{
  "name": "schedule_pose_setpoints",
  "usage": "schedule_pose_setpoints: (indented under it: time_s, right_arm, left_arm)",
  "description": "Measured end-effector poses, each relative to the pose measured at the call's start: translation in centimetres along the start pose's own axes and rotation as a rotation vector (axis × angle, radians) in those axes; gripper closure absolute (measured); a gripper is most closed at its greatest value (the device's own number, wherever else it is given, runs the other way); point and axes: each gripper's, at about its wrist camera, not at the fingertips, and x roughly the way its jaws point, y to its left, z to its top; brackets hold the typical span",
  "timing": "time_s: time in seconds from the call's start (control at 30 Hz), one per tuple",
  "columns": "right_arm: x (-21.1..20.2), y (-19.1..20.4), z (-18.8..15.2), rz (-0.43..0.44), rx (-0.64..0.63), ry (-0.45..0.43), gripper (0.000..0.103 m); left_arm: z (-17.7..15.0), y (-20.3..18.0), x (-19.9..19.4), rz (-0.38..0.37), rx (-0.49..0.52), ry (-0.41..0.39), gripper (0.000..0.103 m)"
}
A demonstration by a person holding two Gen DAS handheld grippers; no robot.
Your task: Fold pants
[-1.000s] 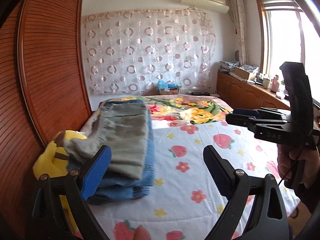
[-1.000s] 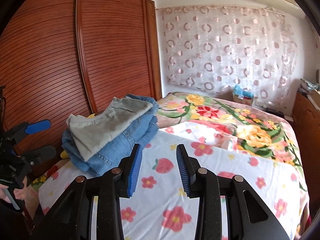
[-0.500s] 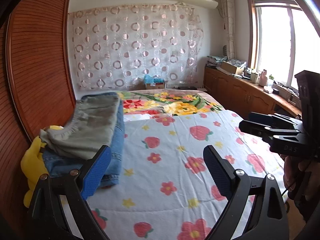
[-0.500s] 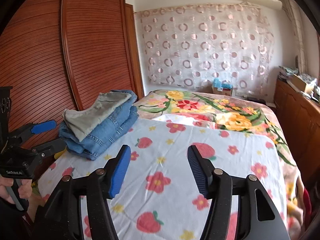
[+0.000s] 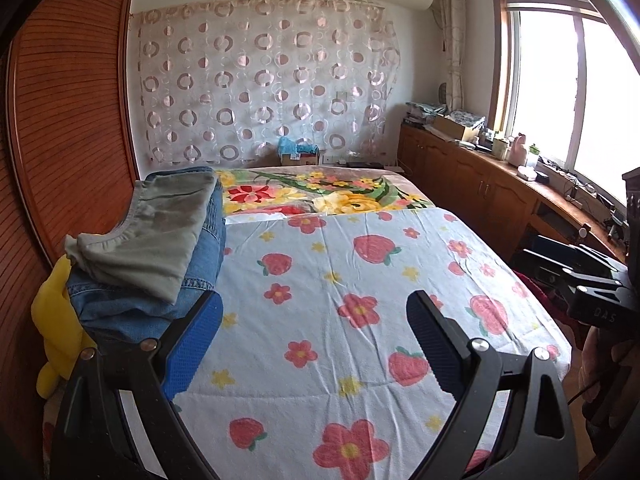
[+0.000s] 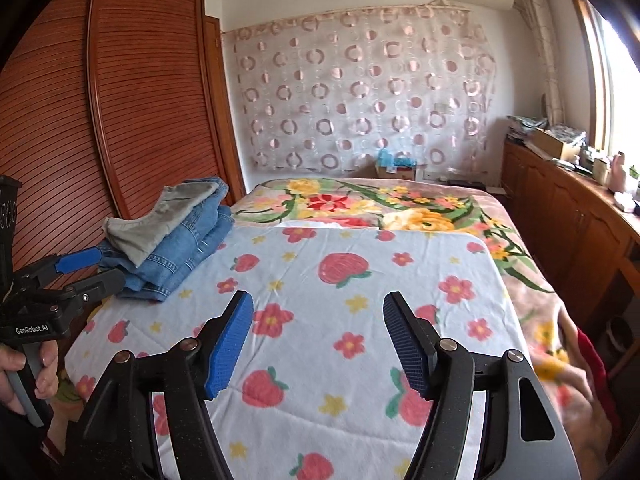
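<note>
Neatly folded grey pants [image 5: 152, 236] atop denim [image 5: 200, 256].

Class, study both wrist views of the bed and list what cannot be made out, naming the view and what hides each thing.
- Yellow toy, left wrist view: mostly covered by the folded jeans and grey pants.
- How many garments are in the stack, both views: only the folded edges show.
- Items on the window counter: too small.
- Red cloth at the bed's edge, right wrist view: blurred, cut off by the blanket.
</note>
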Motion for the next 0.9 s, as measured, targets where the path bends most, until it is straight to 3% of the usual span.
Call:
schedule_pose_setpoints:
  time_s: [0.43, 0.73, 0.9]
  right_arm:
    - [-6.7, 2.0, -0.6, -0.082, 0.037, -0.103, 0.028]
    - [-7.9, 3.6, -1.9, -0.078, 0.024, -0.120, 0.028]
    - [-7.6, 2.4, -1.8, -0.073, 0.026, -0.124, 0.028]
  left_arm:
    - [1.6, -1.5, -4.2, -0.005, 0.016, -0.080, 0.009]
    - [2.1, -1.8, -6.0, 0.024, 0.011, -0.109, 0.009]
    - [2.1, -1.5, -6.3, 0.031, 0.003, -0.120, 0.009]
